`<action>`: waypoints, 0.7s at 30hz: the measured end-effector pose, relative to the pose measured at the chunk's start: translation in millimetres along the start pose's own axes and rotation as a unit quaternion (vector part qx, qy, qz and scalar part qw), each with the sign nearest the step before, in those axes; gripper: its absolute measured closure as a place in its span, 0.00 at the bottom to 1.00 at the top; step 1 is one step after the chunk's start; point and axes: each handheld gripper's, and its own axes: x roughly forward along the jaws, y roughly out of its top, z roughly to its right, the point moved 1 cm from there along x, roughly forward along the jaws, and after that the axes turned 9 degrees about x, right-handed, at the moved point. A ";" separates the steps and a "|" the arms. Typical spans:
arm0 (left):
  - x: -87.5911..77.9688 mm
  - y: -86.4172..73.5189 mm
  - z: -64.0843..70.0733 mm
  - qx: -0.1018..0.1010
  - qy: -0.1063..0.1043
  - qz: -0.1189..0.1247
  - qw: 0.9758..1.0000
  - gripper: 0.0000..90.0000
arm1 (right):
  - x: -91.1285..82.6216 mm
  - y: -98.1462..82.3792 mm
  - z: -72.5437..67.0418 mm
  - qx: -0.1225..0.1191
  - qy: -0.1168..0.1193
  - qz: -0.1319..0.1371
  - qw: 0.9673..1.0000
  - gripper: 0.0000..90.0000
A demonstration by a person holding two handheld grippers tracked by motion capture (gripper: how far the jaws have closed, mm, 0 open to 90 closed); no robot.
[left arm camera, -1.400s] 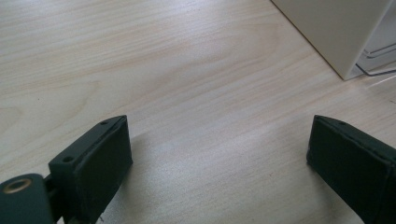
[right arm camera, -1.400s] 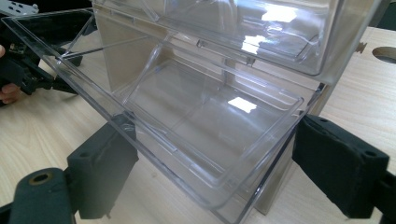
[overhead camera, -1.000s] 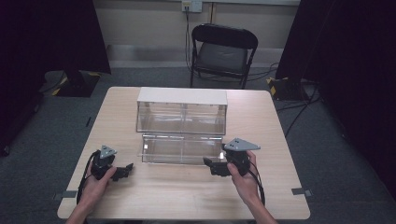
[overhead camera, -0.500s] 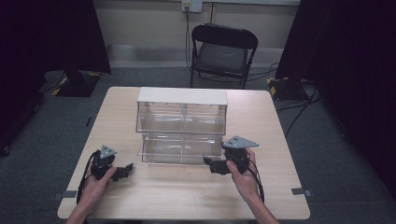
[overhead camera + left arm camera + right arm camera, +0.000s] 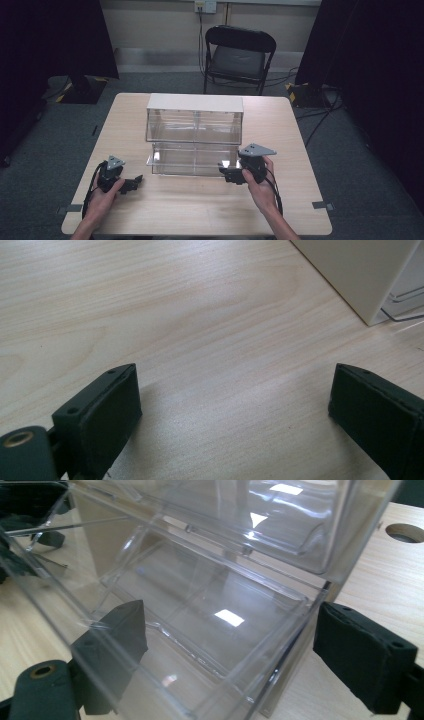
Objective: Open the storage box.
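Both grippers have their jaws spread: the left gripper rests low over bare wood at 7 o'clock on the table, and the right gripper at 5 o'clock straddles the front right corner of the pulled-out clear lower drawer. That drawer projects from the clear, white-topped drawer cabinet at table centre. At 12 o'clock beyond the table stands a black folding chair.
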 end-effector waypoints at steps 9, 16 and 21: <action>0.0 0.0 0.0 0.000 0.000 0.000 1.000 0.07 | -0.8 3.7 1.6 0.007 -0.015 0.013 1.000 0.16; 0.0 0.0 0.0 0.000 0.000 0.000 1.000 0.07 | -1.2 6.4 2.5 0.011 -0.011 0.018 1.000 0.16; 0.0 0.0 0.0 0.000 0.000 0.000 1.000 0.07 | -1.7 9.2 3.6 0.016 -0.012 0.026 0.999 0.15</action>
